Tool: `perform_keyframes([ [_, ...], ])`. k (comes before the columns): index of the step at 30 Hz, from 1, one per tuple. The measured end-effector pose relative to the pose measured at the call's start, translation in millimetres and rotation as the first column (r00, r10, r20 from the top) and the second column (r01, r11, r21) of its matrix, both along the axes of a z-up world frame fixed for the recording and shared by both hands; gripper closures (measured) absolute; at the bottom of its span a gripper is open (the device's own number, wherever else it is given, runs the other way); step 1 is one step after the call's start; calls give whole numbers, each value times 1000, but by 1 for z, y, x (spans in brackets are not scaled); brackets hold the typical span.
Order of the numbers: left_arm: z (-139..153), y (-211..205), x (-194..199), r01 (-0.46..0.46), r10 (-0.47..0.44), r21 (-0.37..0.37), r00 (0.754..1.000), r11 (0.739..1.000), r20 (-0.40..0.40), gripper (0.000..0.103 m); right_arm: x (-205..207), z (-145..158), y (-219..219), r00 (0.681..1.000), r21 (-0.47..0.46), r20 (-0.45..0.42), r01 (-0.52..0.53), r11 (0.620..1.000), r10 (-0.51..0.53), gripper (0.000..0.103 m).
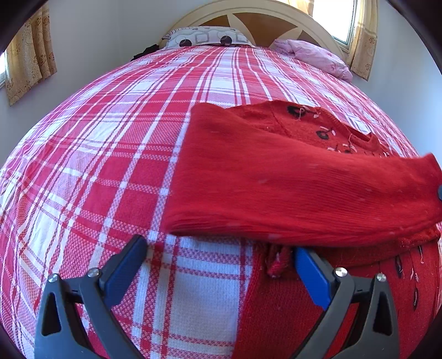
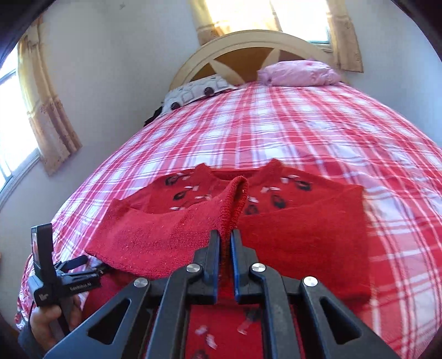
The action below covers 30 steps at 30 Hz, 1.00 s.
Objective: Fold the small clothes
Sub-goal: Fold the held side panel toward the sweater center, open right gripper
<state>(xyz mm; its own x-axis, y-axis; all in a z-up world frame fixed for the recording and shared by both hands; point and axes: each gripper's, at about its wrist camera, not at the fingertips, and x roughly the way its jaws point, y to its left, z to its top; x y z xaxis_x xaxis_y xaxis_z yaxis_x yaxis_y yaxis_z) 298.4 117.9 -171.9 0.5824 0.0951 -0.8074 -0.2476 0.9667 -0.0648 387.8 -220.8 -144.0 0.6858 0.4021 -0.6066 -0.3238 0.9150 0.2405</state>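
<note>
Red knit sweater [image 1: 290,176] spread on the plaid bed [image 1: 110,165]; soft, light, limp.
Left view: left claw [image 1: 221,256] held open at the hem, nothing gripped; right view: right claw [image 2: 226,248] clamped on the sleeve cuff [image 2: 234,198]; cuffs and hem judged best grip points.

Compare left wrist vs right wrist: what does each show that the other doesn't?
Left wrist only: the left gripper from behind, open over the red-and-white plaid bedspread and the edge of the red knit sweater, nothing between its blue pads.

Right wrist only: the right gripper shut on a red sleeve cuff lifted off the sweater, the sweater's neckline, and a hand holding the left gripper's body.

Both: sweater, bedspread, cream arched headboard, pink pillow, patterned grey pillow, yellow curtains.
</note>
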Motion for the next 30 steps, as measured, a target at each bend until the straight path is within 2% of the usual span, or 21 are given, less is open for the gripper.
perform_keyframes([
  [11,0,1,0,-1,1,1,1000,1000,-1,0,-4,-6,-72,991,4,-10,133,991,-133,97],
  [28,0,0,0,-1,1,0,1000,1000,-2,0,-29,-44,-110,977,-8,-79,200,980,-200,97],
  [30,0,0,0,-1,1,-2,1000,1000,-1,0,-29,-46,-115,973,14,-87,217,976,-215,97],
])
